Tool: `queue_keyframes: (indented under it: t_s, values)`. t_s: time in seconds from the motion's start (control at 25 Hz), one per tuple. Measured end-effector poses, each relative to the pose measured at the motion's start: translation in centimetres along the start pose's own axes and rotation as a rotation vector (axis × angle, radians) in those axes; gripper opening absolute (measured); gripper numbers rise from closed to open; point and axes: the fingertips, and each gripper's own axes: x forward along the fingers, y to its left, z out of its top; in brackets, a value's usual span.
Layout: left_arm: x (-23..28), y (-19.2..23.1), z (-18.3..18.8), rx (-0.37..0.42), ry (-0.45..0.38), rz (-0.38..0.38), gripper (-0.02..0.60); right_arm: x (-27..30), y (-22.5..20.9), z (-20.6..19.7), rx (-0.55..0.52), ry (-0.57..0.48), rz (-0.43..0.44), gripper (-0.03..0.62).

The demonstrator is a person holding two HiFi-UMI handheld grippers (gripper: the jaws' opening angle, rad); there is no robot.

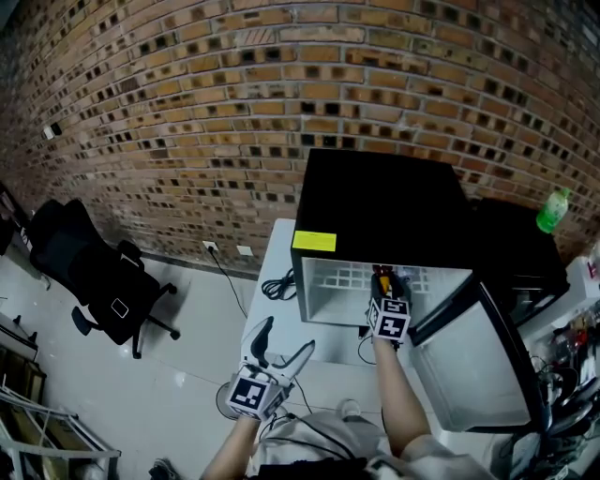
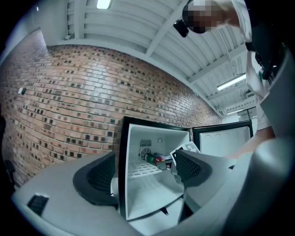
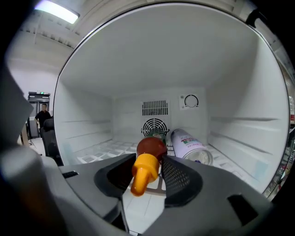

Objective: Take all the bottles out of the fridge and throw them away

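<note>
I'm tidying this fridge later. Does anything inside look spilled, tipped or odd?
Both bottles lie on their sides on the fridge shelf, not upright: the sauce bottle, clamped near its top by the right hand-held gripper, and a white bottle right beside it. No spill shows.

- Bright, even light from ceiling lamps (image 2: 103,3)
- The white inside of the fridge (image 3: 138,69) is bright, without glare
- Strong fisheye bending, dark corners
- Near foreground blurred in both gripper views

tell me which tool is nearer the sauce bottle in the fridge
Right. The right tool is inside the fridge, jaws closed on the neck of the sauce bottle. The left tool, open and empty, is outside in front of it.
</note>
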Motion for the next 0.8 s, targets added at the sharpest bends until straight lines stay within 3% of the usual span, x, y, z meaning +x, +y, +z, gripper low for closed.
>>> queue_keyframes:
  t_s: [0.28, 0.44, 0.8]
  values:
    - [-0.2, -0.1, 0.0, -0.031, 0.001, 0.013, 0.402, -3.2, 0.9, 2.3, -0.042, -0.207, 0.114, 0.16]
    - [0.0, -0.5, 0.1, -0.034, -0.012, 0.003, 0.402, -6.5, 0.9, 4.5, -0.058, -0.314, 0.123, 0.16]
    - [0.0, -0.4, -0.7, -0.033, -0.012, 0.011, 0.402, -13.1, 2.8, 8.4, -0.128, -0.45, 0.214, 0.159]
